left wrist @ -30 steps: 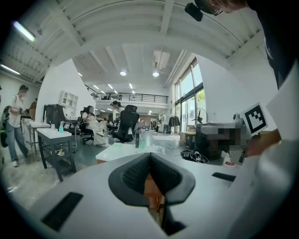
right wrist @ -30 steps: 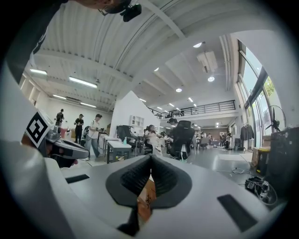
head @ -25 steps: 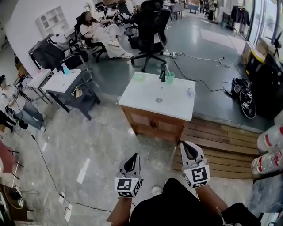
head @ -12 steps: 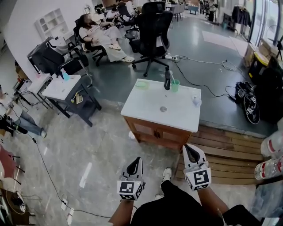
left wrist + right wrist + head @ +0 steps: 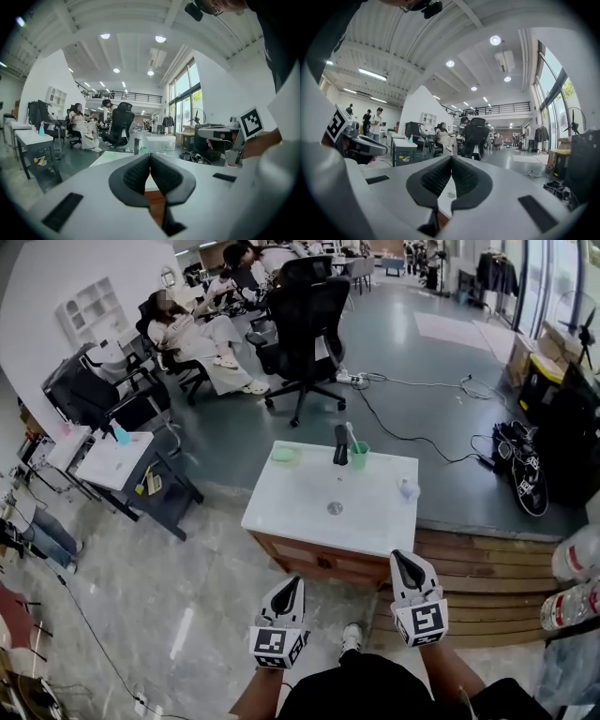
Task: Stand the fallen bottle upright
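Observation:
A small pale bottle point(image 5: 407, 488) lies near the right edge of the white-topped wooden cabinet point(image 5: 309, 521). Toward the back of the top stand a dark upright fixture point(image 5: 340, 444) and a green cup point(image 5: 358, 455), with a green dish point(image 5: 284, 455) to their left. A round metal disc point(image 5: 335, 508) is set in the middle. My left gripper point(image 5: 292, 583) hangs in front of the cabinet's near edge, shut and empty point(image 5: 150, 159). My right gripper point(image 5: 401, 560) is at the near right corner, also shut with nothing in it point(image 5: 451, 161). Neither touches the cabinet.
A wooden step point(image 5: 478, 568) runs to the right of the cabinet. Large water bottles point(image 5: 574, 563) lie at the far right. A black office chair point(image 5: 305, 324) and seated people are behind, and a grey side table point(image 5: 112, 460) is at the left. Cables cross the floor.
Both grippers have travelled forward toward the cabinet, which now sits closer below them in the head view. Their jaws stay shut.

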